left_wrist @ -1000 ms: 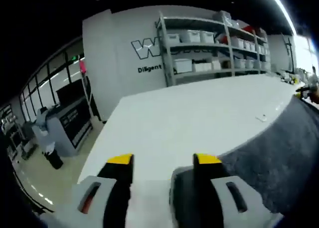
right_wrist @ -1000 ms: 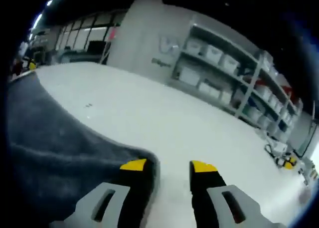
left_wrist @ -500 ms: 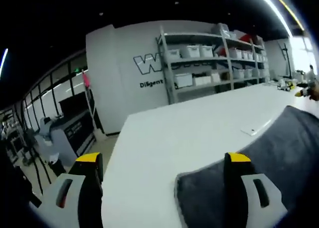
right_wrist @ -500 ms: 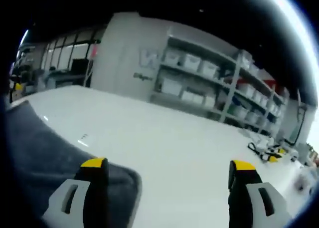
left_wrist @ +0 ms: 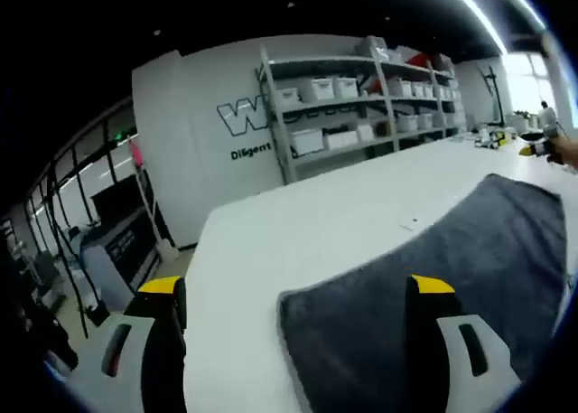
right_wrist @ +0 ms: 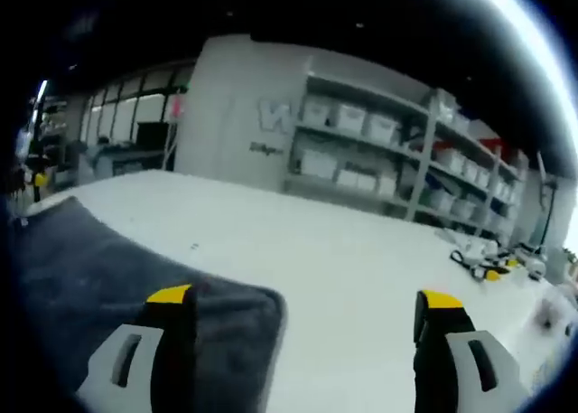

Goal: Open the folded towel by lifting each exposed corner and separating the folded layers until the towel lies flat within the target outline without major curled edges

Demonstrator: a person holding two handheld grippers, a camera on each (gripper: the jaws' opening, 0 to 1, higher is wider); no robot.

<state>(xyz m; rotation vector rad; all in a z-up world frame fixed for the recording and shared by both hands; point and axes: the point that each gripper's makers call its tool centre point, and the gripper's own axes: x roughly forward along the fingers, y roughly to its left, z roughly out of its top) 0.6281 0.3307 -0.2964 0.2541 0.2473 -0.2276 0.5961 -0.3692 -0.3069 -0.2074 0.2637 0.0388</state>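
Behind the white bench (left_wrist: 298,232) we see a grey wall with dark lettering (left_wrist: 246,124) and metal shelves (left_wrist: 361,88) stacked with pale storage boxes (left_wrist: 316,89); a row of windows (left_wrist: 90,169) runs off to one side. In the right gripper view the same shelves (right_wrist: 397,151) stand behind the bench (right_wrist: 361,268), and a few small yellow and black items (right_wrist: 483,267) lie near its far edge, too small to make out.

Our left hand-held gripper (left_wrist: 293,295) is released, its two yellow-tipped jaws spread wide apart with nothing between them. The dark grey towel (left_wrist: 433,268) lies spread on the bench, and one rounded corner (left_wrist: 293,300) sits flat between these jaws, closer to the right jaw.

Our right hand-held gripper (right_wrist: 302,305) is released as well, jaws wide apart and holding nothing. In this view the towel (right_wrist: 108,277) stretches away to the left, and another corner (right_wrist: 266,305) rests on the bench just beside the left jaw. Bare bench lies under the right jaw.
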